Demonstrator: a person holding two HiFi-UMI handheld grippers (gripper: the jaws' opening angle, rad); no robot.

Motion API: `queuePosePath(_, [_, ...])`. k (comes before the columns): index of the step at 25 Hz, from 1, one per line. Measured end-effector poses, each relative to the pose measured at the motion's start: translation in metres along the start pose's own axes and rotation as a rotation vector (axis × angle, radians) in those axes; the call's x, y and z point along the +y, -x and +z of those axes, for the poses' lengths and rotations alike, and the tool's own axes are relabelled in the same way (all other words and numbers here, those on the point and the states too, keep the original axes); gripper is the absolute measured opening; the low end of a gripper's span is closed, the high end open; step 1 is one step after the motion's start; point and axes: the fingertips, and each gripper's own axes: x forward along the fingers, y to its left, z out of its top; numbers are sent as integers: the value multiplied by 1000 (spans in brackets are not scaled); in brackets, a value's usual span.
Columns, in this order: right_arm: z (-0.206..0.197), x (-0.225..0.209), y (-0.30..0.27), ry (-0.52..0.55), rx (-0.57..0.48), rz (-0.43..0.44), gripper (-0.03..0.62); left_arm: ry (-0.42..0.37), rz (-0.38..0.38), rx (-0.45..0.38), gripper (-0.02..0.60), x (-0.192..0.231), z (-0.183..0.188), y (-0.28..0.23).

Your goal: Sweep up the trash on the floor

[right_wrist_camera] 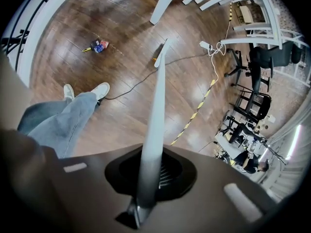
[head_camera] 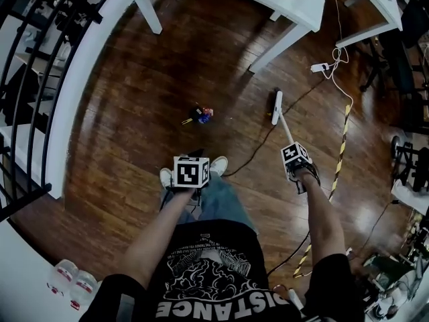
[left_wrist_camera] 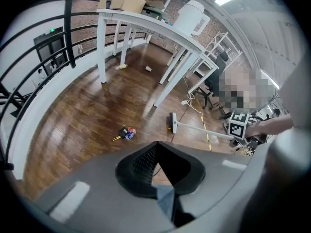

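Left of the broom (head_camera: 284, 126), the trash pile (head_camera: 200, 115) is too small to sort: a yellow bit, something red and blue. Beyond the broom, the white table (head_camera: 295, 5) runs out of view. Whether the left gripper (left_wrist_camera: 159, 173) grips anything, I can't tell.

I am standing on a glossy dark wooden floor (head_camera: 134, 99); my right fingers (right_wrist_camera: 168, 174), ribbed matt black, are gripping a smooth pale broom handle (right_wrist_camera: 156, 110).
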Motion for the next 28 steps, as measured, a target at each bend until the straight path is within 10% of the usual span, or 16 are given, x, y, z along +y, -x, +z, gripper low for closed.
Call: queuePosePath(28, [-14, 271, 81, -92, -51, 238, 20, 49, -54, -63, 6, 117, -48, 72])
